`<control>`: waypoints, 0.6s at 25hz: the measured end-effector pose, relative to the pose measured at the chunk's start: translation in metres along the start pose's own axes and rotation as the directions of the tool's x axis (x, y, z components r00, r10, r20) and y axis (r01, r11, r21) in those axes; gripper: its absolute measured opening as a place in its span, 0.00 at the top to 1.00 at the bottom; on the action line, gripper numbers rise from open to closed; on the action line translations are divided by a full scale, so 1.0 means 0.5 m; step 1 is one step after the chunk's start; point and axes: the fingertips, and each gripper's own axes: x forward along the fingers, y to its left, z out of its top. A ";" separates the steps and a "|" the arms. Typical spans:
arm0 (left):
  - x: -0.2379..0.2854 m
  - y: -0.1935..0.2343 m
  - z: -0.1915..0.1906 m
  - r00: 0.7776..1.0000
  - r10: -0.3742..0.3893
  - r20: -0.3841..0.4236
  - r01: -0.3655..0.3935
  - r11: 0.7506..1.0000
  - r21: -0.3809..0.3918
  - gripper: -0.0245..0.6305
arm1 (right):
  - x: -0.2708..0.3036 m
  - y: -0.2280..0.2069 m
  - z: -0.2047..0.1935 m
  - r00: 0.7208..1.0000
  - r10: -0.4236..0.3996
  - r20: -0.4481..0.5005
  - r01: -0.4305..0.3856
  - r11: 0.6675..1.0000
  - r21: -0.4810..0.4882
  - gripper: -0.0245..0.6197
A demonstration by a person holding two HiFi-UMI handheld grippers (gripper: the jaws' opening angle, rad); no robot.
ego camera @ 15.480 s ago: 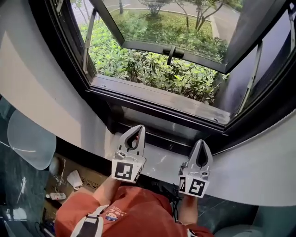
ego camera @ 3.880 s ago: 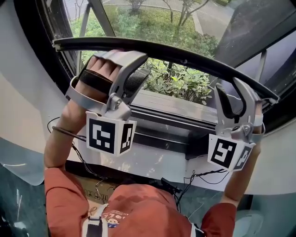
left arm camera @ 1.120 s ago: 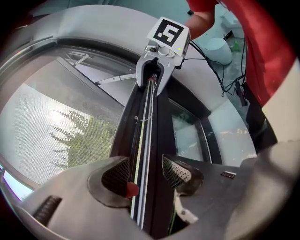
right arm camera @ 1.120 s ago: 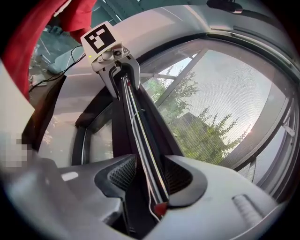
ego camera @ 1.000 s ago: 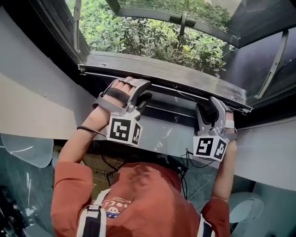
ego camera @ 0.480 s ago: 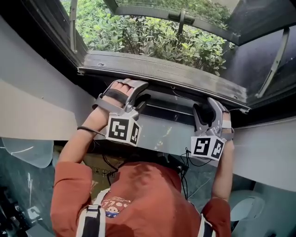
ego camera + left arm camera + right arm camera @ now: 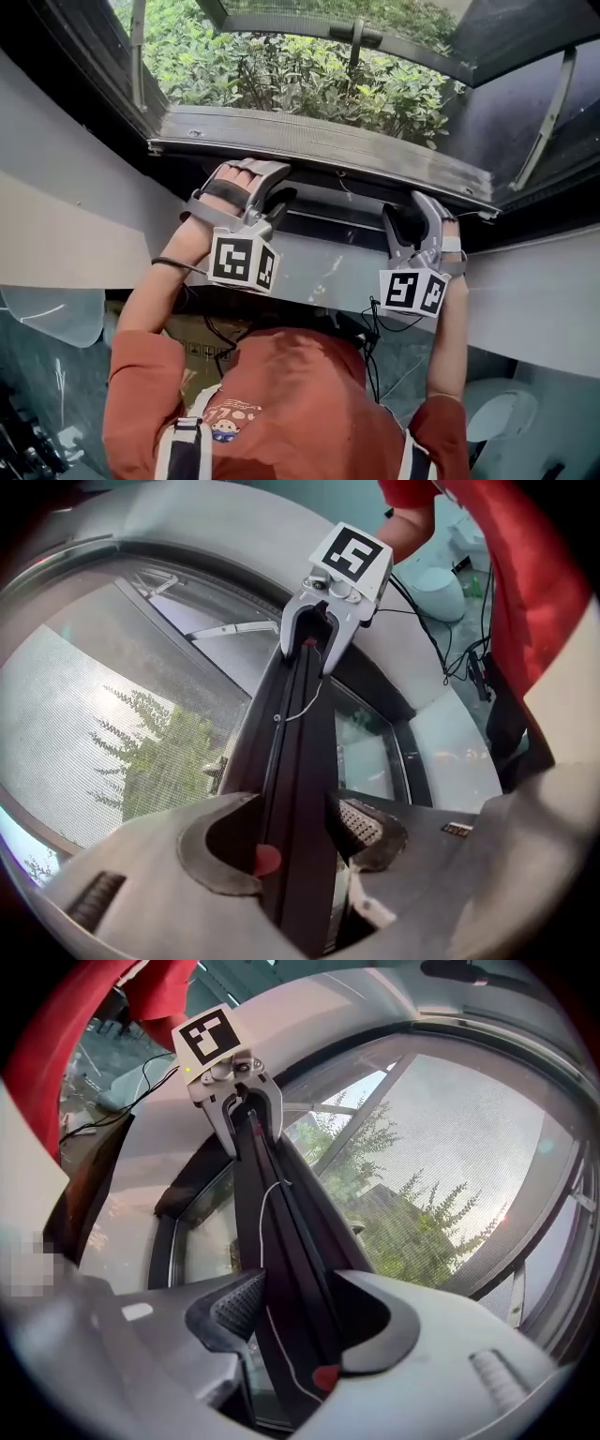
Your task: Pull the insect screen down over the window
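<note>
The left gripper (image 7: pixel 298 822) is clamped on the insect screen's pull bar (image 7: pixel 328 150) toward the bar's left end. The right gripper (image 7: pixel 300 1312), toward the bar's right end, has just been opening; its jaws stand spread with the bar between them. The window's lower frame (image 7: pixel 328 225) lies just below the bar. The insect screen (image 7: pixel 487 1138) stretches up beyond the bar, with shrubs (image 7: pixel 281 80) behind it.

Red-orange shirt (image 7: pixel 272 384), short sleeves, small colourful print (image 7: pixel 225 428) low on it. Grey webbing strap (image 7: pixel 185 452) with dark centre stripe and black buckle on one side, paler strap (image 7: pixel 409 461) on other. Black ribbed band (image 7: pixel 228 190) across left hand (image 7: pixel 239 176). Thin black cord (image 7: pixel 174 264) looped at left wrist. White band (image 7: pixel 452 245) at right wrist. Black cables (image 7: pixel 373 323) beside right forearm.
</note>
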 end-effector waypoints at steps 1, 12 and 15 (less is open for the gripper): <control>0.002 0.002 0.000 1.000 0.000 0.006 0.000 1.000 -0.009 0.64 | 0.001 -0.002 0.001 1.000 -0.004 0.002 0.004 1.000 0.006 0.60; 0.002 0.010 0.004 1.000 0.017 0.026 -0.016 1.000 -0.020 0.64 | 0.002 -0.009 0.001 0.999 -0.032 0.014 0.032 0.999 -0.007 0.60; -0.001 0.012 0.007 0.998 0.037 0.043 -0.035 0.998 -0.044 0.64 | 0.000 -0.012 -0.001 0.999 -0.041 0.015 0.041 0.999 -0.001 0.60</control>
